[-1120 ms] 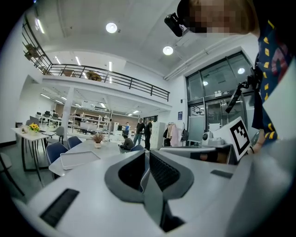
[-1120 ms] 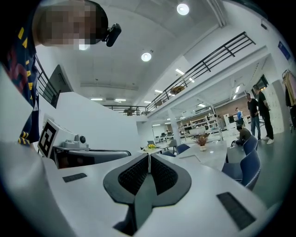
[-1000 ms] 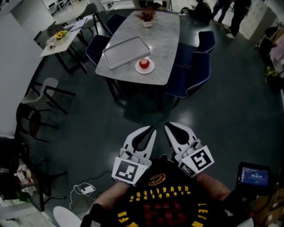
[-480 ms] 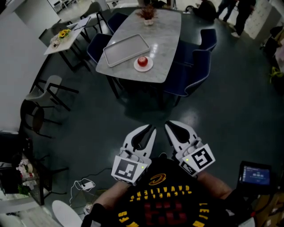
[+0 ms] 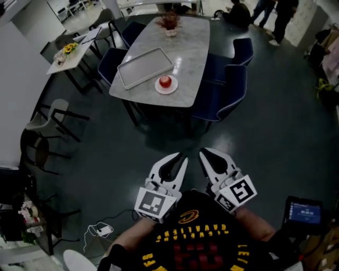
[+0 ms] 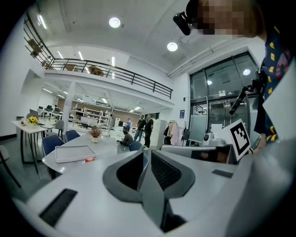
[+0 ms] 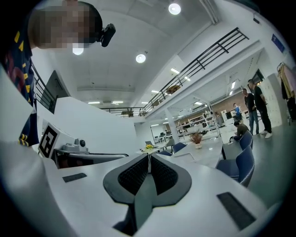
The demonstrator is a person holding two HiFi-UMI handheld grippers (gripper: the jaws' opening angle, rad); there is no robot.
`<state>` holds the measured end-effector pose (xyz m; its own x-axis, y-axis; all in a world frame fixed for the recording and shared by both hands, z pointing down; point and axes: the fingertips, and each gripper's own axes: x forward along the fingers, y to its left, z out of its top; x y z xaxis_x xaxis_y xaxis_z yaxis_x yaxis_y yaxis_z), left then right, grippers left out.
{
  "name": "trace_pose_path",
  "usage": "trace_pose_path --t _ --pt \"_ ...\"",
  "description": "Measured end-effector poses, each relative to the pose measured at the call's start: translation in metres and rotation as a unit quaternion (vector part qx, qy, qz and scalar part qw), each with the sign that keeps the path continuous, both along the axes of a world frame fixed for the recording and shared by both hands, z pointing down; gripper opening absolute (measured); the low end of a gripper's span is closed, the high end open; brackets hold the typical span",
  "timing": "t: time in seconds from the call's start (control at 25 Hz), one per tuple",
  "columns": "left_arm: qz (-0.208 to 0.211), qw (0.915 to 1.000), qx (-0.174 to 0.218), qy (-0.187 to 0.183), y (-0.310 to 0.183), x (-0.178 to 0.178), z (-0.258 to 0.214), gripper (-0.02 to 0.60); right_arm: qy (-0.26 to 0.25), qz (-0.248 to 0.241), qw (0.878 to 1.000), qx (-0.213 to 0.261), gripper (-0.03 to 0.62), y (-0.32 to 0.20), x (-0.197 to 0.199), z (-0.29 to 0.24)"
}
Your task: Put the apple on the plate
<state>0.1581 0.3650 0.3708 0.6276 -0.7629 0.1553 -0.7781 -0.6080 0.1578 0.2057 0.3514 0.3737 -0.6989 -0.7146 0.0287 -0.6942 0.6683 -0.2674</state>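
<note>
A red apple [image 5: 165, 81] rests on a small white plate [image 5: 159, 88] near the front edge of a grey marble table [image 5: 188, 63], far ahead of me. In the left gripper view the apple [image 6: 89, 159] shows as a small red spot beside the tray [image 6: 74, 153]. Both grippers are held close to my chest, well short of the table. The jaws of my left gripper [image 5: 183, 157] [image 6: 146, 155] are opening, with a narrow gap and nothing between them. My right gripper [image 5: 202, 152] [image 7: 148, 156] is shut and holds nothing.
A grey tray [image 5: 144, 67] lies left of the plate and a potted plant [image 5: 170, 22] stands at the table's far end. Blue chairs [image 5: 233, 84] line its sides. A side table with yellow flowers [image 5: 69, 50] is at the left; people [image 5: 275, 16] stand at the back.
In the head view the table with the apple on its plate has shifted slightly to the left. Both grippers stay together near my chest, a little lower in the picture.
</note>
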Motion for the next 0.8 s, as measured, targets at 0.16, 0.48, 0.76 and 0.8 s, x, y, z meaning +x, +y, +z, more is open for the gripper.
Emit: trace_pose_path --t 0.16,0.48,0.76,0.8 --pt "0.007 0.9999 -0.009 0.009 -0.015 -0.012 -0.001 0.043 0.007 0.006 1.0 -0.01 0.006 -0.015 -0.013 0.002" --pt "0.009 0.9995 -0.016 0.026 -0.083 -0.071 0.003 0.044 0.004 0.025 0.999 -0.026 0.008 -0.074 -0.064 0.006" --pt "0.032 0.9977 -0.041 0.043 -0.133 -0.116 0.014 0.076 -0.006 0.054 0.998 -0.043 0.048 -0.12 -0.11 0.011" --pt "0.034 0.9972 -0.046 0.048 -0.141 -0.123 0.014 0.077 -0.005 0.058 0.997 -0.048 0.052 -0.127 -0.117 0.013"
